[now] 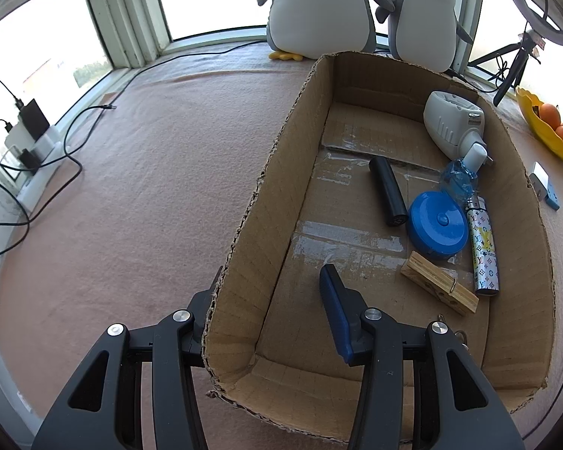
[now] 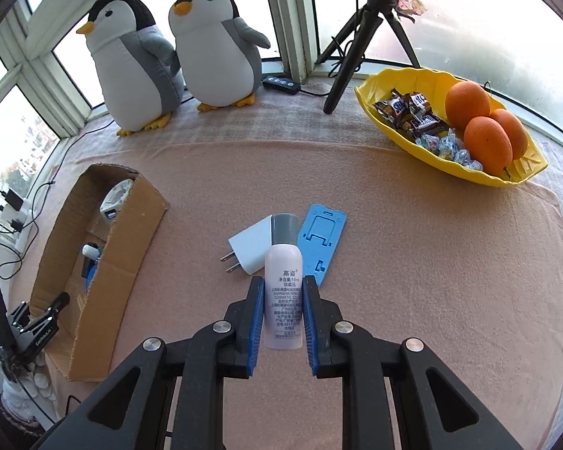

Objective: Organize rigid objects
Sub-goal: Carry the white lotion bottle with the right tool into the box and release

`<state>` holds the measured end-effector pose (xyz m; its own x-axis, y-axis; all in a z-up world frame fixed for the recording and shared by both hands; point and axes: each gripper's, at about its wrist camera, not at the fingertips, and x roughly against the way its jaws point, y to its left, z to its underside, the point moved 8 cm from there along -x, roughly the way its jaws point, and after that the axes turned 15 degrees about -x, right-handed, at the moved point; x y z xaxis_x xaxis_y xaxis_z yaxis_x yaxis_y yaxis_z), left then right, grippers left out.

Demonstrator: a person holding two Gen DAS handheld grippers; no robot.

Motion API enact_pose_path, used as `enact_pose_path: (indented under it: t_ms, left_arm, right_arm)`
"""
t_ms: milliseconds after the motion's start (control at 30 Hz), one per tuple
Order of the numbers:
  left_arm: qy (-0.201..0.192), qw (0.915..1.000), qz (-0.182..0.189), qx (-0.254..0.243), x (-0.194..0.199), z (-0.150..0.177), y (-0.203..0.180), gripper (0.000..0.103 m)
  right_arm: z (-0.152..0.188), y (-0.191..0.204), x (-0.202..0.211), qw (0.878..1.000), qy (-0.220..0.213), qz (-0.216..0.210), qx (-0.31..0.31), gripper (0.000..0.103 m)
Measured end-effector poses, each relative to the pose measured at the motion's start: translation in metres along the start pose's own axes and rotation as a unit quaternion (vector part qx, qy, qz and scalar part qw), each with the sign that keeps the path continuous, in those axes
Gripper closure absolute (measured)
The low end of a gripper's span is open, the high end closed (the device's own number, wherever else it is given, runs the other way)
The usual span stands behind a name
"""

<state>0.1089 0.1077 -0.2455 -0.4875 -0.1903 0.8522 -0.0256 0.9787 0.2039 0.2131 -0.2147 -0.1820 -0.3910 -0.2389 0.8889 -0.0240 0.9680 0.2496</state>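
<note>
Your right gripper (image 2: pixel 282 309) points steeply down, its blue pads pressed on a small spray bottle (image 2: pixel 283 296). Your left gripper (image 1: pixel 270 322) straddles the cardboard box wall (image 1: pixel 244 262), clamping it

Right claw (image 2: pixel 281 322): black arms, silver screws, blue pads (image 2: pixel 257 322).

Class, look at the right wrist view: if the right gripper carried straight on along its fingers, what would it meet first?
Probably the white plug adapter or the blue stand, lying just beyond the small bottle that the right gripper holds. Depth is unclear; the bottle's cap would arrive first.
</note>
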Motion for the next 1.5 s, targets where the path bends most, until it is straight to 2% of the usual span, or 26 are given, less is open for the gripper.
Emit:
enact_pose_path:
  t_ms: [333,600,900,1200,1300,1500]
  left_arm:
    - [-0.002,1.0,0.002,0.002,0.0,0.001,0.001,0.056]
    - [-0.002,1.0,0.003,0.003,0.0,0.001,0.001,0.056]
    - [-0.002,1.0,0.003,0.003,0.0,0.001,0.002,0.056]
    - [-0.002,1.0,0.003,0.003,0.0,0.001,0.002,0.056]
    - [-0.002,1.0,0.003,0.003,0.0,0.001,0.002,0.056]
    - [-0.002,1.0,0.003,0.003,0.0,0.001,0.002,0.056]
  right_arm:
    - [0.032,0.114,0.009,0.992,0.011,-0.074,0.099,0.085]
    - [0.065,0.174,-0.006,0.982,0.035,-0.101,0.153,0.085]
    - [0.086,0.206,-0.024,0.977,0.053,-0.116,0.169,0.085]
    - [0.092,0.217,-0.028,0.975,0.052,-0.121,0.182,0.084]
    - [0.091,0.217,-0.026,0.975,0.046,-0.12,0.184,0.075]
    - [0.092,0.218,-0.025,0.974,0.044,-0.119,0.188,0.065]
